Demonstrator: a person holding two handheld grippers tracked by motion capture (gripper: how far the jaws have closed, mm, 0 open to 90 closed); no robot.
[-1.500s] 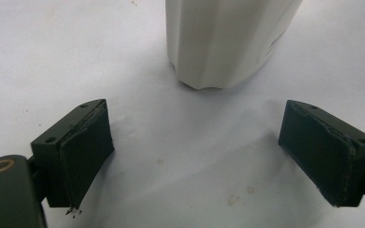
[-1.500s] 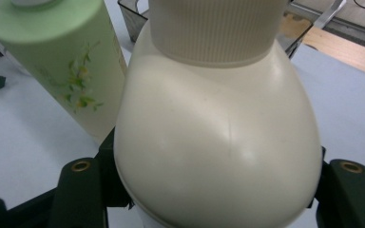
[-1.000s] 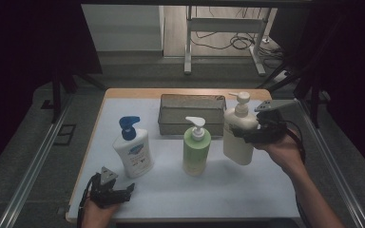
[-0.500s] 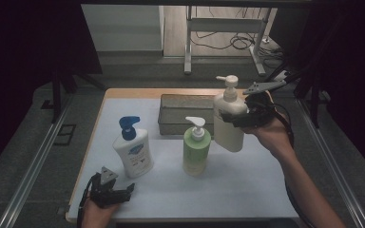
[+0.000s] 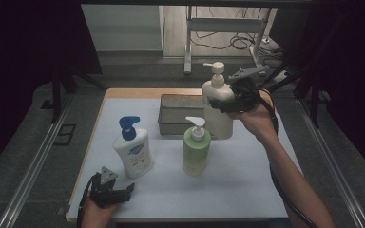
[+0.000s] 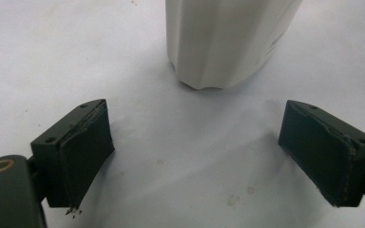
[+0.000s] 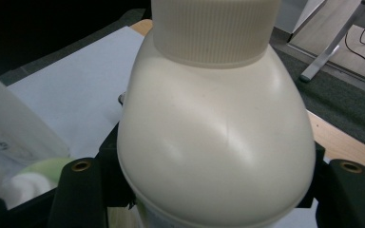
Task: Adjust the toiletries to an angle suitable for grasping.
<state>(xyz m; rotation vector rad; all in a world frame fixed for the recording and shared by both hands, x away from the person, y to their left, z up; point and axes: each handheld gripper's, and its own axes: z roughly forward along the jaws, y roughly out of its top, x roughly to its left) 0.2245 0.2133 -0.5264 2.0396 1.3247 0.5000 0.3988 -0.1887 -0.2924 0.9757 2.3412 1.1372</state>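
Observation:
A tall cream pump bottle [image 5: 217,107] stands upright in my right gripper [image 5: 220,101], which is shut on its shoulder just under the ribbed cap. The bottle is at the right end of a grey metal tray [image 5: 178,111]. In the right gripper view the cream bottle [image 7: 214,133] sits between the two black jaws of my right gripper [image 7: 214,190]. A green pump bottle [image 5: 196,147] stands in front of the tray. Near the table's front left corner my left gripper [image 5: 123,190] lies open, pointing at a white bottle with a blue pump [image 5: 133,149]. In the left gripper view that white bottle [image 6: 223,42] is beyond my left gripper [image 6: 199,152], whose pads hold nothing.
A white mat [image 5: 228,190] covers the wooden tabletop. The green bottle [image 7: 38,171] shows low at the left of the right gripper view. Dark floor, metal rails and a table frame lie beyond the table's far edge.
My right gripper has carried the cream bottle to the left and upward, from the table's right side to the right end of the tray. The left gripper has stayed put.

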